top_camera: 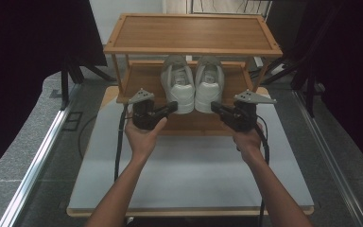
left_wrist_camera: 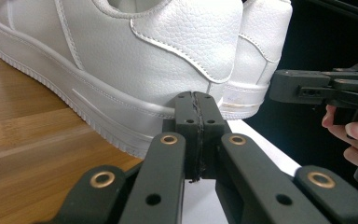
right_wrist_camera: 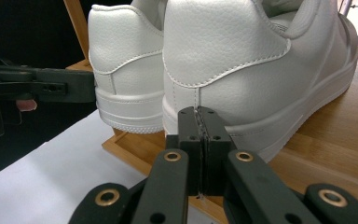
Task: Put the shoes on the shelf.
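Observation:
Two white leather sneakers stand side by side on the lower shelf of a wooden rack [top_camera: 144,78], heels toward me. In the high view my left gripper [top_camera: 173,107] points at the heel of the left sneaker [top_camera: 178,90], and my right gripper [top_camera: 214,106] points at the heel of the right sneaker [top_camera: 208,90]. The left gripper view has its jaws pressed together just short of the left sneaker [left_wrist_camera: 121,60]. In the right gripper view the right gripper [right_wrist_camera: 198,113] is likewise shut, close to the right sneaker's heel [right_wrist_camera: 233,60]. Neither holds anything.
The rack's top shelf [top_camera: 191,32] overhangs the sneakers. The rack stands on a white table top [top_camera: 194,175] with a wooden edge. Dark curtains and stand legs flank the table. Cables trail from both grippers toward me.

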`<action>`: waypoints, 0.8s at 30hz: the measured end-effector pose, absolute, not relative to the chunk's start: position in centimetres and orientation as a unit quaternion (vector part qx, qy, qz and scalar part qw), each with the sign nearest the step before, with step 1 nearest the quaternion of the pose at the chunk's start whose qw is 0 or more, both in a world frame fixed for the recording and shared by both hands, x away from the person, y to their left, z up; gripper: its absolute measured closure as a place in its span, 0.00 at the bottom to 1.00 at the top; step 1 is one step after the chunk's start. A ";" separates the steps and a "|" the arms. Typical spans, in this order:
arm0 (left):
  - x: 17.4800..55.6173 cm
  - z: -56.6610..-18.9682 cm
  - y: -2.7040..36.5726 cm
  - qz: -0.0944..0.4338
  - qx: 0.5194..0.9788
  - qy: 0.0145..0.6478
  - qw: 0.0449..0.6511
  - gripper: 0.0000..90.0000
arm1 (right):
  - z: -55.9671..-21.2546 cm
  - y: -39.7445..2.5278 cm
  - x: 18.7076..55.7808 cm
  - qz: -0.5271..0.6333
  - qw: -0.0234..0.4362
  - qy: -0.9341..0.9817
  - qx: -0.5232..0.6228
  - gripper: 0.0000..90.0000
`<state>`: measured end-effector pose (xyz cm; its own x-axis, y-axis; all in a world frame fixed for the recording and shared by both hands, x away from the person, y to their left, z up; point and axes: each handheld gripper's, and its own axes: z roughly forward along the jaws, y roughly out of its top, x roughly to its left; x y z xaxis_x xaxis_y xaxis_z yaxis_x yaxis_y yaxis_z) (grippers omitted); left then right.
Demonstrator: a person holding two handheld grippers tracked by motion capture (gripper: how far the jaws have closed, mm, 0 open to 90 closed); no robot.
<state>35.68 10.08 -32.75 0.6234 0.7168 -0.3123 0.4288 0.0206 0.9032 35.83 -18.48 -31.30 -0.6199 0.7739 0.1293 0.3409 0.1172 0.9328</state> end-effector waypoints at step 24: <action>34.3 -32.9 10.2 0.112 0.678 0.415 0.596 0.61 | -32.3 -18.8 35.2 0.552 0.195 0.719 0.375 0.78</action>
<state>34.35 10.18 -32.90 0.6307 0.6961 -0.3430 0.4295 0.0550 0.9014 35.19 -18.81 -32.31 -0.6427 0.7544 0.1335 0.3235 0.1092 0.9399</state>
